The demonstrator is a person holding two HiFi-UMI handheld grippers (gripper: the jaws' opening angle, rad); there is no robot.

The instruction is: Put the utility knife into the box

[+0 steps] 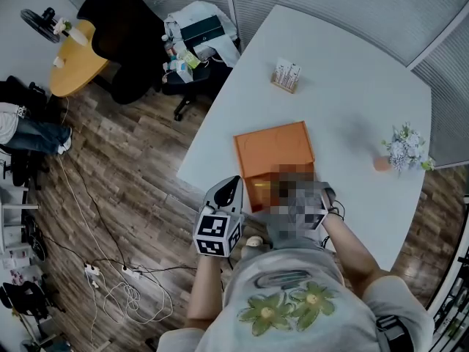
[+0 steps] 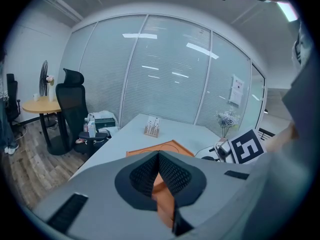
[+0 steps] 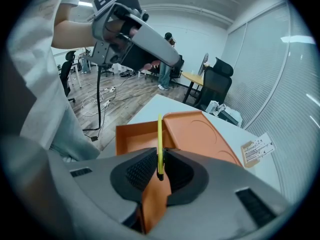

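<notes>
Right gripper [image 3: 160, 159]: clamps slim yellow utility knife [image 3: 159, 134].
Left gripper [image 2: 159, 156]: jaws together, empty.
Advice: centre knife low over open orange cardboard box [image 3: 135, 136] before releasing.

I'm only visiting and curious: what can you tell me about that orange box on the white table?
The orange box looks like thin matte plastic or card. It lies open on the white table near the person's edge: a shallow tray with low walls, and a lid folded back, rounded outlines pressed into it. What shows of the tray looks empty. The right gripper, holding a yellow utility knife, hovers close by.
</notes>
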